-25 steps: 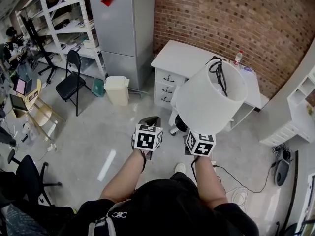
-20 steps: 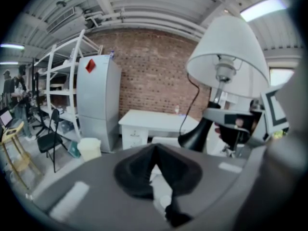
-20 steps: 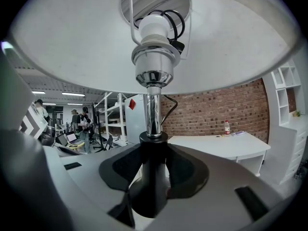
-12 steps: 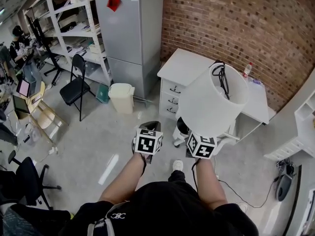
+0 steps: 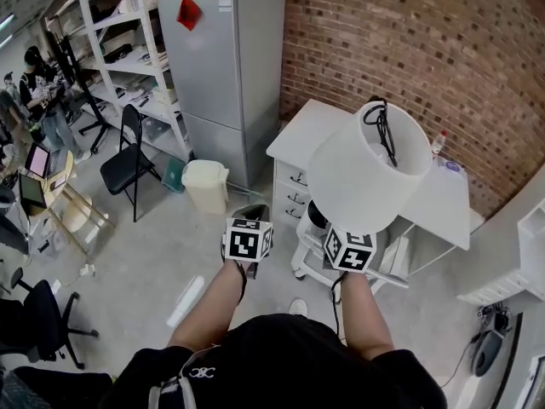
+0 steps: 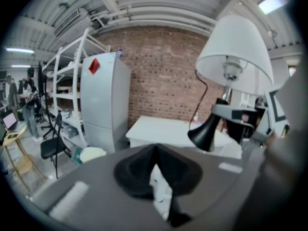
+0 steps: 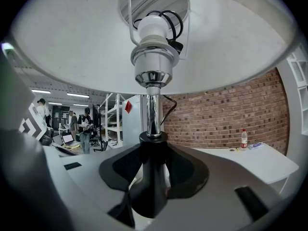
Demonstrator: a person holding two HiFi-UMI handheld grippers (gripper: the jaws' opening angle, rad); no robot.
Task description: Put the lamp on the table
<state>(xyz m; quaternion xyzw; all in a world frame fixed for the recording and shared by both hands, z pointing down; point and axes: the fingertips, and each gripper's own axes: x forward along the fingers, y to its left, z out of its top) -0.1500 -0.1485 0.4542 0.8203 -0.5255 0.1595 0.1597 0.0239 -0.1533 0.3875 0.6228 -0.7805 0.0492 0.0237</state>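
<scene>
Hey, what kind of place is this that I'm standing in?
Probably a workshop or lab-style office, not a home. It has a bare brick wall, tall open metal shelving stacked with supplies, and a white desk with drawers beside a grey refrigerator.

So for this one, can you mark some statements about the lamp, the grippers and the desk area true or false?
1. The right gripper grips the lamp low on its black stem. True.
2. The lamp stands on the desk. False: it is held up in the air, not set down.
3. The left gripper holds the cord. False: nothing is between its jaws; the cord sits bundled in the top of the shade.
4. A bottle stands on the desk by the brick wall. True.
5. The bin beside the fridge is black. False: it is cream-white.
</scene>
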